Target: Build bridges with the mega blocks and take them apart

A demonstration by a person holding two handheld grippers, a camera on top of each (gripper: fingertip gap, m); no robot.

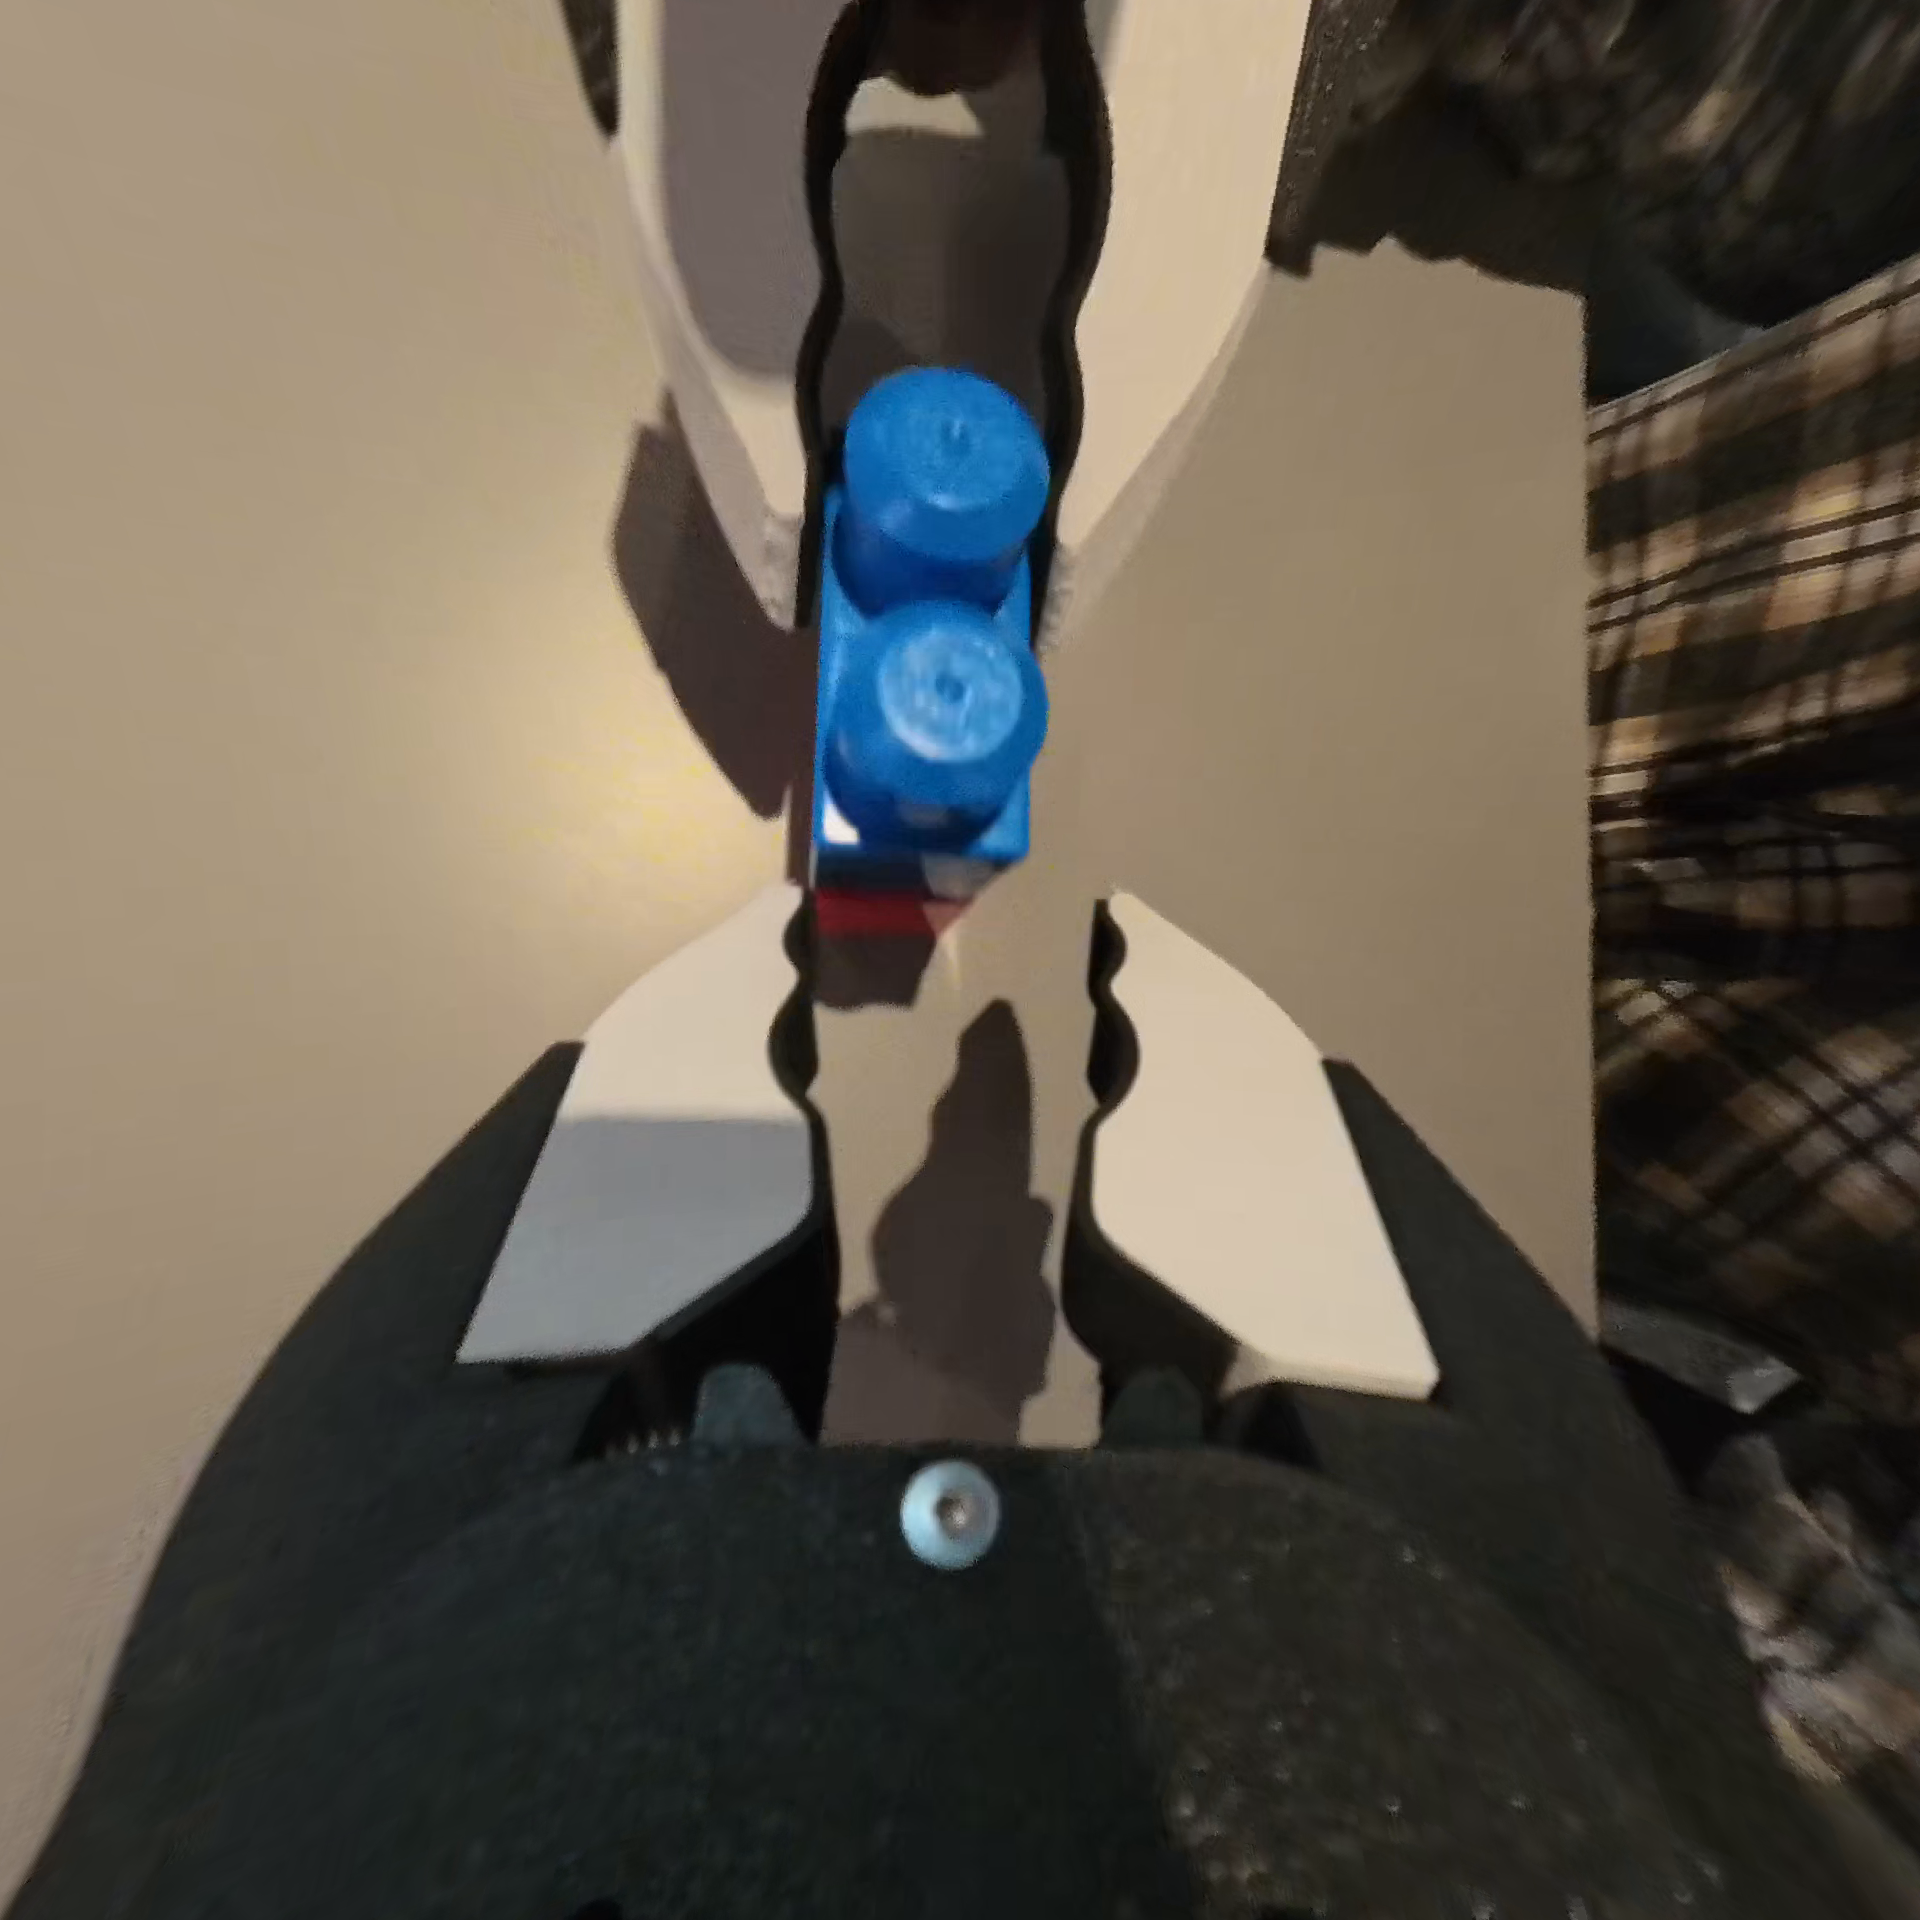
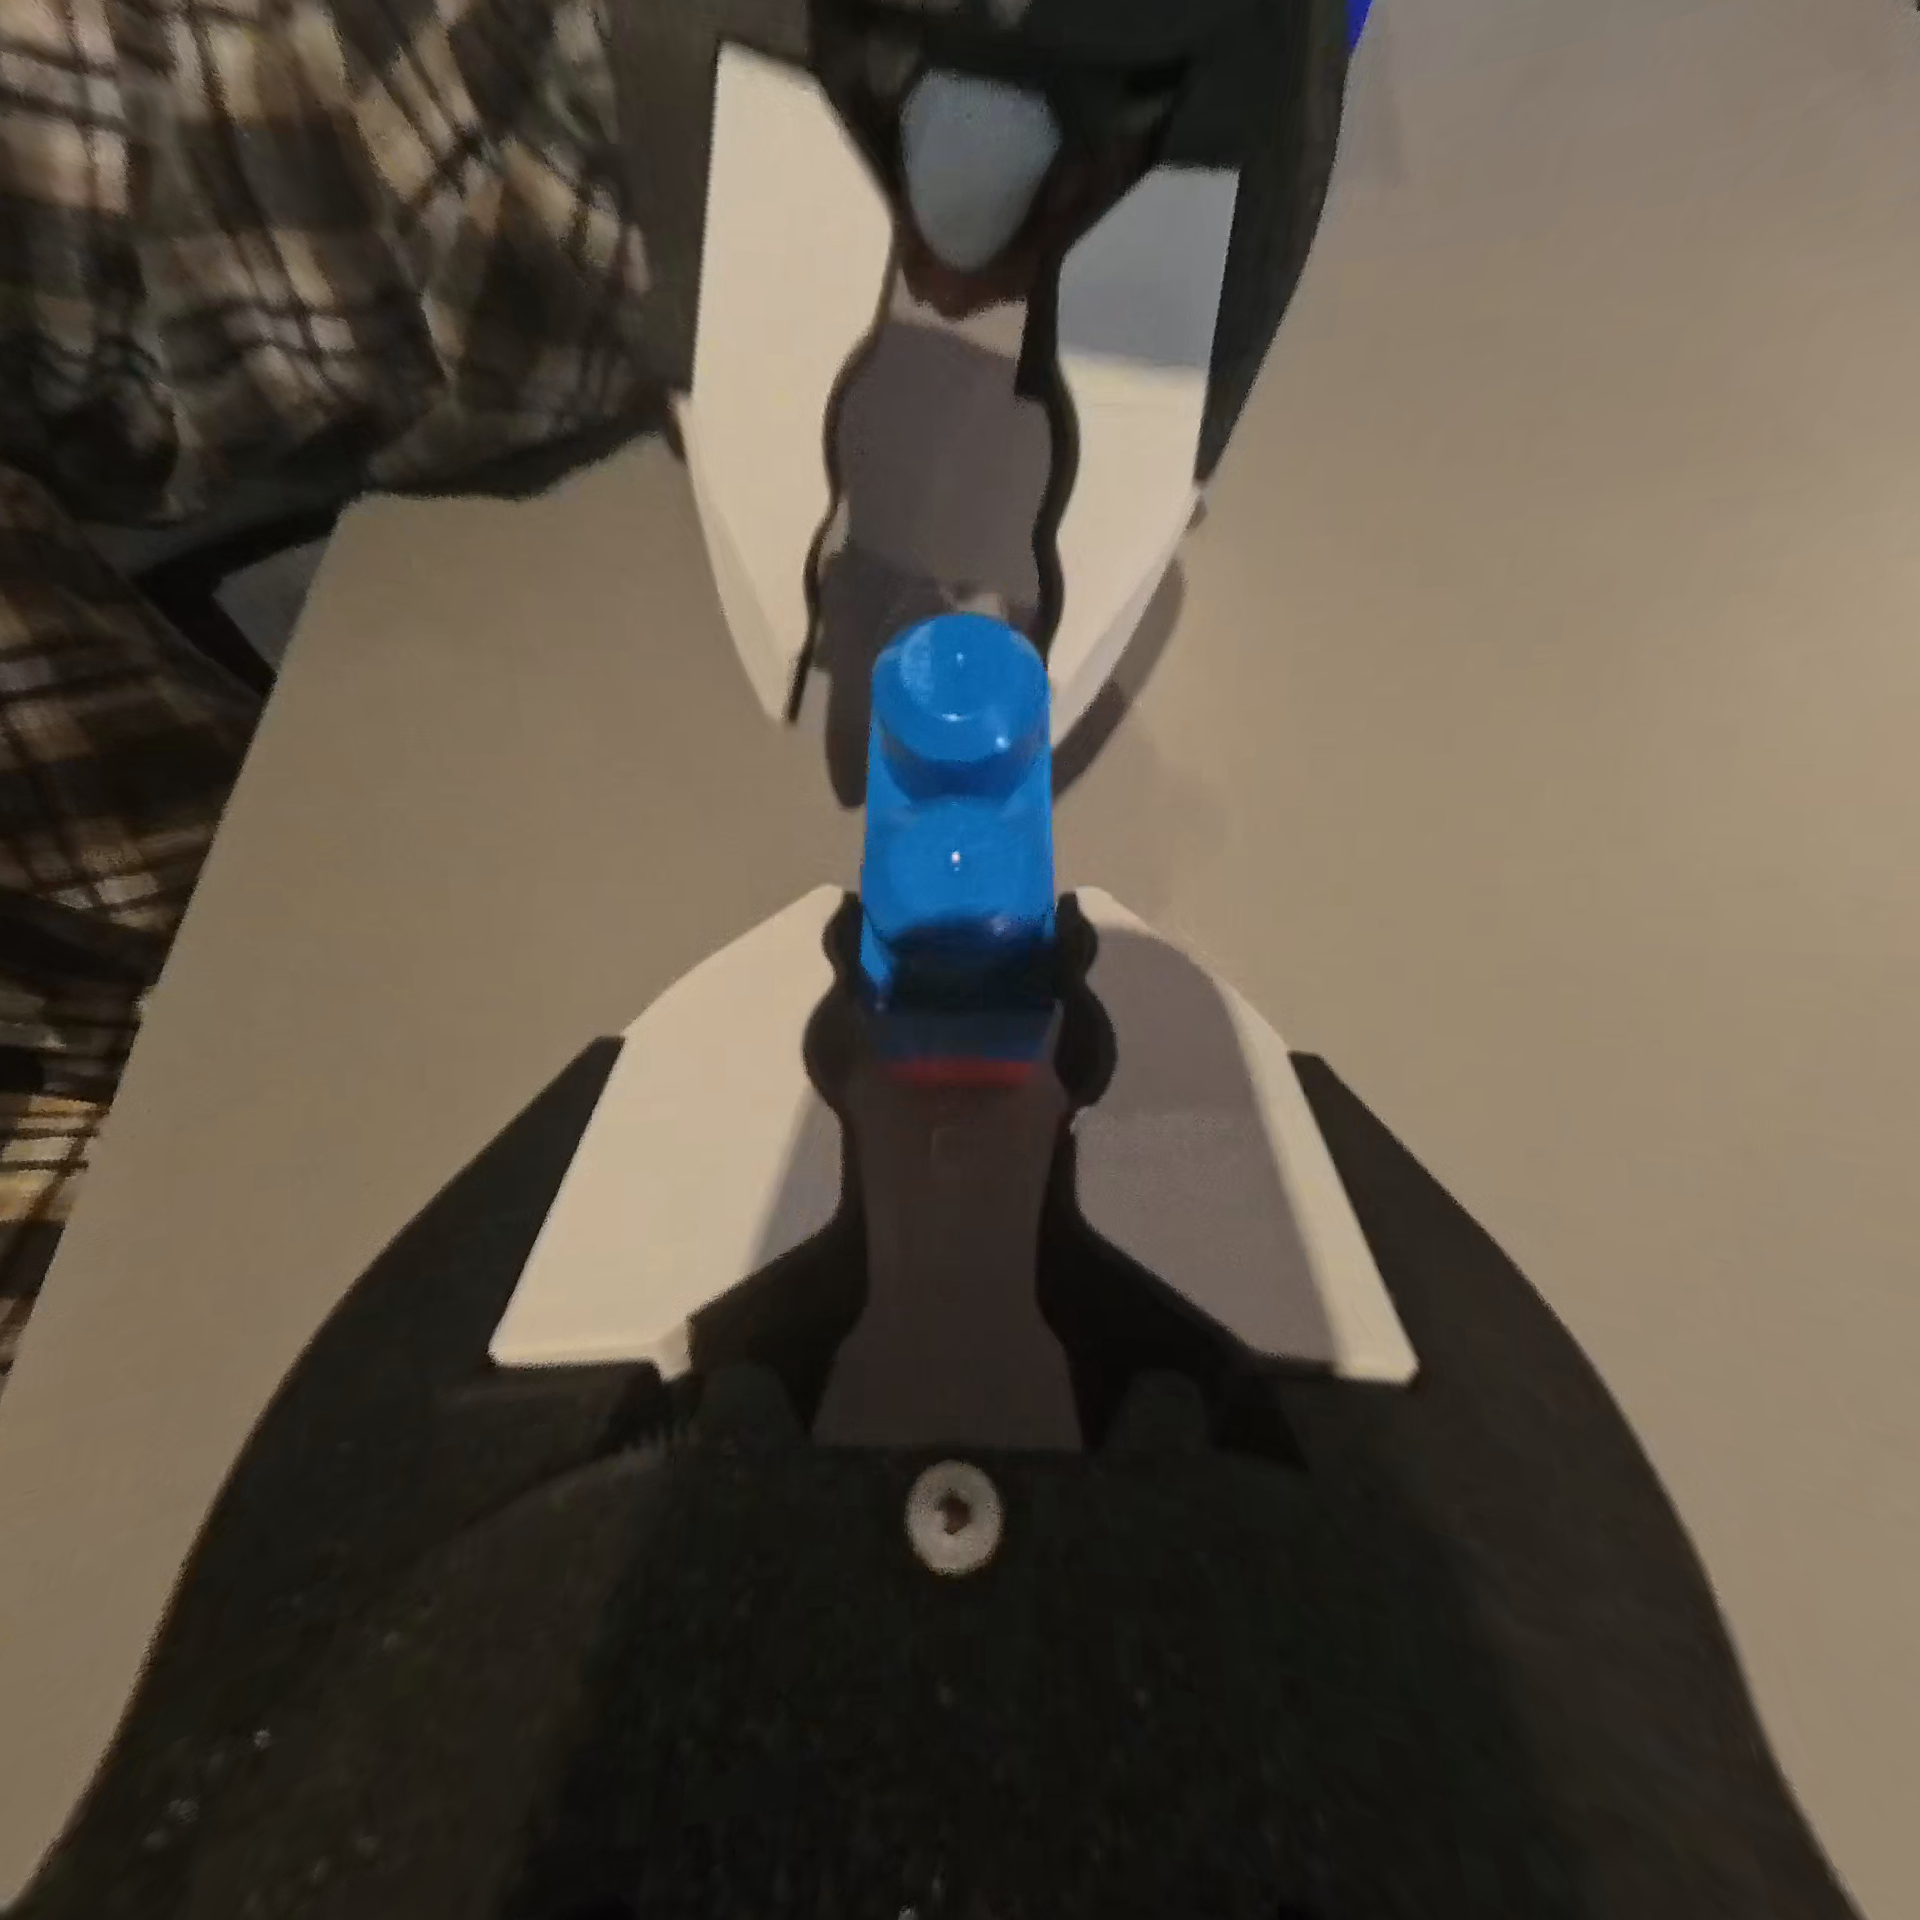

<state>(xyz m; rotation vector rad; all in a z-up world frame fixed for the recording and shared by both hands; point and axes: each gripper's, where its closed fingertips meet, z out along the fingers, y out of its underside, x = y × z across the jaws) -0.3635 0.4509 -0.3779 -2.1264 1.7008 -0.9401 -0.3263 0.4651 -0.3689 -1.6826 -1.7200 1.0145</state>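
A blue two-stud mega block (image 1: pixel 935 644) sits on a red block (image 1: pixel 868 914), of which only a thin strip shows. My left gripper (image 1: pixel 951 904) has its tips at the near end of the stack, jaws slightly wider than the block, with a gap on the right side. My right gripper reaches in from the opposite side, and its fingers (image 1: pixel 717 447) clamp the far end of the blue block. In the right wrist view, my right gripper (image 2: pixel 956 914) is shut on the blue block (image 2: pixel 956 790), with the red strip (image 2: pixel 956 1072) under it. The left gripper's fingers (image 2: pixel 748 416) flank the far stud.
The blocks are over a beige table (image 1: pixel 312 623), which also shows in the right wrist view (image 2: pixel 1455 727). A plaid cloth (image 1: pixel 1745 727) lies beyond the table's edge on the right of the left wrist view, and on the left of the right wrist view (image 2: pixel 208 260). The grippers' ends are close to 4 cm from one another.
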